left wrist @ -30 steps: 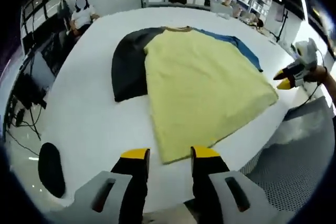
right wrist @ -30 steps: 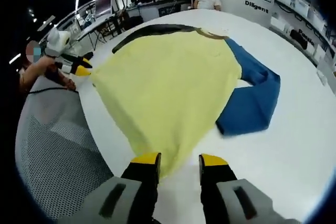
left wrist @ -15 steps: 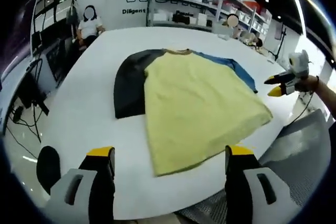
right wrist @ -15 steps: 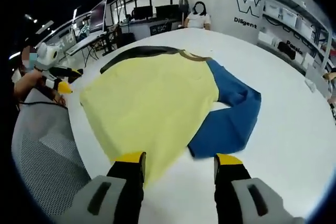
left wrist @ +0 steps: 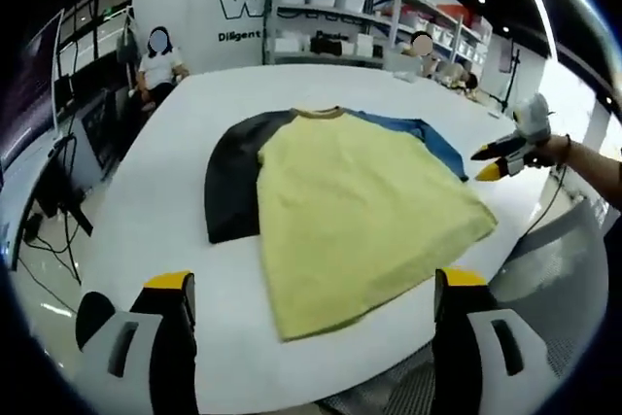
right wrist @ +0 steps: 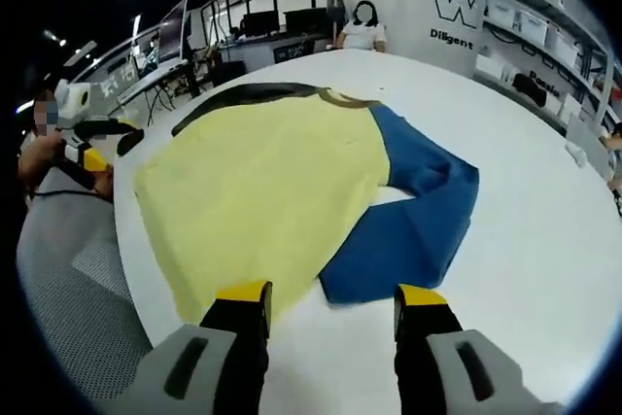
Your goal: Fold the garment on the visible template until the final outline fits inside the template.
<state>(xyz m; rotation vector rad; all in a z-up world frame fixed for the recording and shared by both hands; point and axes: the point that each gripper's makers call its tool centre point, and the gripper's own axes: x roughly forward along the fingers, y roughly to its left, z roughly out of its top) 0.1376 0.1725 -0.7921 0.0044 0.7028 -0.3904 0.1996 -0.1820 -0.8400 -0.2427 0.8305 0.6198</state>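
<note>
Flat on the white surface [left wrist: 165, 240] lay the garment [left wrist: 360, 211], a T-shirt with a pale yellow body, and we saw its long axis running away from both cameras: the brownish collar [left wrist: 318, 113] pointed toward the far side of the room, and the hem sat at the near rim of the surface. From the left gripper view the black sleeve [left wrist: 231, 177] spread out to one side of the yellow body, while the blue sleeve [left wrist: 428, 138] showed as a narrow strip along the other side. From the right gripper view the blue sleeve [right wrist: 413, 211] looked broad, bent at an angle, and reached further toward that camera than the yellow hem beside it. The cloth looked soft and matte, mostly smooth, with shallow wrinkles near the hem. We could not make out any template outline on the surface.

We held the left gripper [left wrist: 311, 284] above the near rim, its yellow-tipped fingers [left wrist: 168, 282] spread wide apart and released, touching nothing. The right gripper [right wrist: 330, 295] hung over the hem corner and the blue sleeve end, its fingers [right wrist: 420, 295] likewise parted with nothing between them. A grey mesh chair back [right wrist: 73, 308] stood just beside the rim. Shelving with boxes [left wrist: 321, 7] and a seated person [left wrist: 155, 60] stood well beyond the surface
</note>
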